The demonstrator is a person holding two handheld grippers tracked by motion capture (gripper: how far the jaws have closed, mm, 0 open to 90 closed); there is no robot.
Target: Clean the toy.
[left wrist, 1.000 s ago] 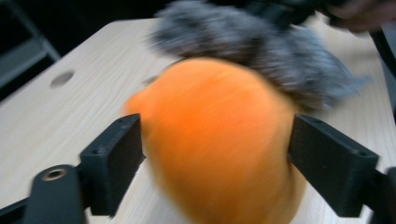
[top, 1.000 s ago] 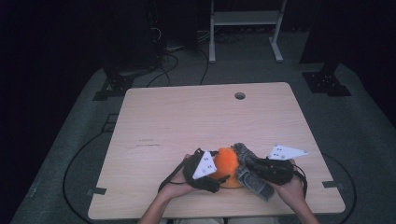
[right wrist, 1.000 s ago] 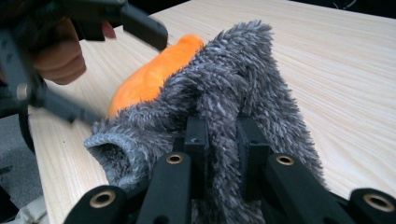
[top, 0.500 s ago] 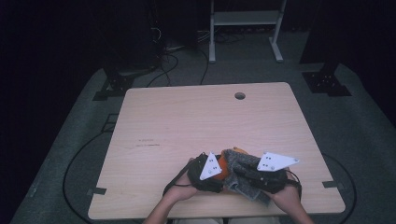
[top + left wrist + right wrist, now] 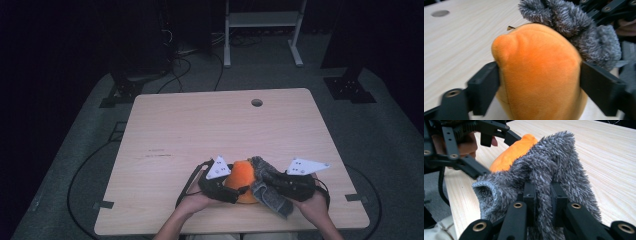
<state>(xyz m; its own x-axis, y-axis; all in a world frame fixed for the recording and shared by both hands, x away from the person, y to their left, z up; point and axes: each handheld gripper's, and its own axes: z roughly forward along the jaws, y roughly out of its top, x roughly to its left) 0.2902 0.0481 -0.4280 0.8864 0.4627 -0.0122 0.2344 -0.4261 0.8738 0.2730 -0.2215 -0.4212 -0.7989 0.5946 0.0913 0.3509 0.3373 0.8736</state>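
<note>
Left gripper (image 5: 231, 186) view shows what the high view hides – jaws just reopening, yet pressed on both sides of the orange plush (image 5: 539, 75). Right gripper (image 5: 543, 195) – clamped on the grey fuzzy cloth (image 5: 554, 162), right of the plush, near edge of the surface (image 5: 200, 130).

- Pale wooden tabletop (image 5: 210, 130) with a round hole (image 5: 257, 102) near its far edge, bare apart from the things at its near edge.
- Orange plush toy (image 5: 241, 172) at the near edge, between two hands.
- Left hand-held gripper (image 5: 231, 189) against the toy's left side, jaws around the orange body after just opening a little, grey three-cornered plate on top.
- Right hand-held gripper (image 5: 270, 186) just right of the toy, clamped on a fluffy grey cloth (image 5: 267, 187).
- Cloth draped against the toy's right side, one end hanging toward the near edge.
- Black cables (image 5: 90, 170) looping across the grey floor; white frame legs (image 5: 260, 30) beyond the tabletop.
</note>
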